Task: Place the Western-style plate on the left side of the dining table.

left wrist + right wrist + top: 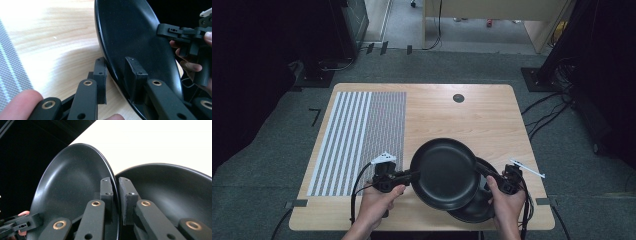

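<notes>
**Top black plate, held by both rims above its twin**

Top plate [445, 172] is off the table, carried betw. two grippers just above a second black plate [477, 205] that lies on the wooden table [452, 117] near the front right edge. Upper one overlaps the lower, covering most of its left part.

Going left → right:

- Far left of table: striped/dotted mat [357, 140], untouched, well apart from the plates.
- Left gripper [404, 176], in the person's left hand [379, 197], pinches the top plate's left rim. In the left gripper view the fingers [133, 75] sit one each side of the rim [105, 60], pressed onto it, so a firm pinch, not spread.
- Top plate in the middle, roughly level in the high view, hollow side up.
- Right gripper [492, 175], in the right hand [507, 200], pinches the opposite rim. Right gripper view: jaws nearly together w/ the thin edge [113, 173] clamped betw. them; bottom plate [175, 192] shows just beyond, hollow and empty.

Why two grips: prob. a wide, shallow plate held at one rim only would tip; opposite pinches keep it level and stop it swinging. Gripping the very edge also keeps the jaws clear of the plate below.

Judgement: looks like unstacking, i.e. top plate being separated from the one under it. Next needs both hands moving in step; if one side lags, the rim could twist out of a pinch or clip the lower plate.
</notes>
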